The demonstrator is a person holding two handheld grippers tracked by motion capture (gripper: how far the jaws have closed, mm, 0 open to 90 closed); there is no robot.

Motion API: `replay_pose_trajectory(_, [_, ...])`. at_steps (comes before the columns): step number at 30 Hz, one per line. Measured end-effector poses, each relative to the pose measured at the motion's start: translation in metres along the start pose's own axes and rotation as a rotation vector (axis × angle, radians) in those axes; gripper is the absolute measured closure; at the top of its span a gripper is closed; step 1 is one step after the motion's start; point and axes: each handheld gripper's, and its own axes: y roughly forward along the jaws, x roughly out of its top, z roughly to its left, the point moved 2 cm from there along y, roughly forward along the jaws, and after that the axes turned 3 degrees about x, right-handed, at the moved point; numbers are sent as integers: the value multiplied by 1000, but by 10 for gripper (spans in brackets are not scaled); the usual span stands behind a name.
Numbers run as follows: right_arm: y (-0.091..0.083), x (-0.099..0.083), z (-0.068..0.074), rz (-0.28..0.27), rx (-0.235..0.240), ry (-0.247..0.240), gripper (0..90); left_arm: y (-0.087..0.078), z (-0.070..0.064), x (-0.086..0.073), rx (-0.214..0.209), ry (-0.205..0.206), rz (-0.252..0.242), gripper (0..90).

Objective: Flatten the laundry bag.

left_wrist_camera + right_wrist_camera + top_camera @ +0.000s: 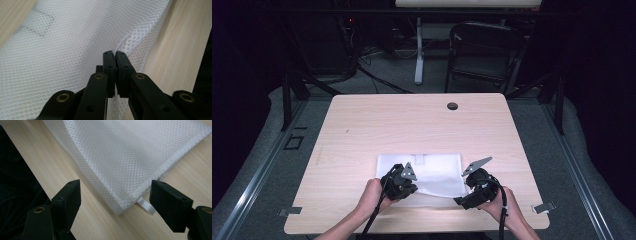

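A white mesh bag (432,172) lies flat on the near half of the table, roughly rectangular, with a small pale label near its far edge. Its weave is a fine honeycomb net, layered double. In the left gripper view the cloth (75,45) is drawn up into a small pinched ridge at its near edge. In the right gripper view a corner of the bag (130,165) lies flat, with a short white tab (146,206) poking out beside it.

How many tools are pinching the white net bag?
1. The left tool is shut on the white net bag near its front edge. The right tool is open around the bag's corner, not pinching it.
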Motion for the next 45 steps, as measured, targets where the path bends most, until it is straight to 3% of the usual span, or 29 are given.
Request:
replay_pose_trajectory(6, [-3, 2, 10, -32, 28, -20, 465, -7, 4, 4, 36, -25, -30, 877])
replay_pose_trajectory(13, [-5, 9, 28, -67, 33, -103, 705, -8, 6, 5, 37, -51, -44, 878])
replay_pose_trajectory(19, [13, 19, 48, -86, 22, -169, 889, -8, 7, 8, 45, -68, -54, 877])
replay_pose_trajectory(24, [39, 26, 57, -56, -2, -226, 900, -9, 7, 9, 44, -77, -61, 877])
replay_pose_trajectory(32, [72, 34, 59, -47, 26, -261, 900, -7, 11, 12, 35, -95, -68, 877])
replay_pose_trajectory(35, [82, 35, 62, -20, 0, -298, 900, -8, 12, 13, 34, -94, -69, 877])
replay_pose_trajectory(42, [99, 33, 59, 45, -24, -309, 900, -12, 14, 15, 45, -99, -75, 876])
replay_pose_trajectory(45, [99, 33, 57, 45, -6, -278, 900, -12, 16, 14, 46, -103, -77, 877])
